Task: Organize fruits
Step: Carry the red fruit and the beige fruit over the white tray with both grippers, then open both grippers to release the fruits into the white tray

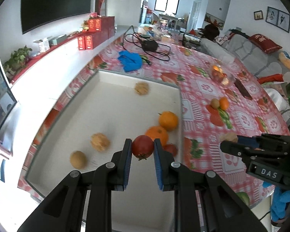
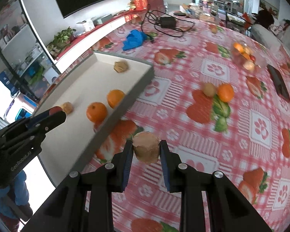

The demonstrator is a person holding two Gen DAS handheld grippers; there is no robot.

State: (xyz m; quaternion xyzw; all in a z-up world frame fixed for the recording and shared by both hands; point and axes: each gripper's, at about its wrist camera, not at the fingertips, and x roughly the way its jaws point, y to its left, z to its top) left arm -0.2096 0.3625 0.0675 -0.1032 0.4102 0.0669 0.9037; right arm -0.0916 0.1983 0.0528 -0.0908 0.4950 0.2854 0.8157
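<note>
My left gripper (image 1: 143, 143) is shut on a dark red round fruit (image 1: 142, 148) and hangs over the white tray (image 1: 180, 104). In the tray lie two oranges (image 1: 168, 120), two tan wrinkled walnuts (image 1: 100, 141) and a brown kiwi (image 1: 78, 159). My right gripper (image 2: 146, 145) is shut on a tan walnut-like fruit (image 2: 146, 150) above the strawberry-print tablecloth, just right of the tray's wall (image 2: 133, 94). The left gripper (image 2: 58, 113) also shows at the left of the right wrist view. A kiwi (image 2: 209, 89) and an orange (image 2: 225, 92) lie together on the cloth.
A clear container (image 2: 245, 56) with mixed fruit stands farther back on the table, with a dark flat device (image 2: 279, 82) beside it. A blue cloth (image 2: 134, 38) and a black power adapter with cables (image 2: 167, 22) lie beyond the tray. A sofa runs along the right side.
</note>
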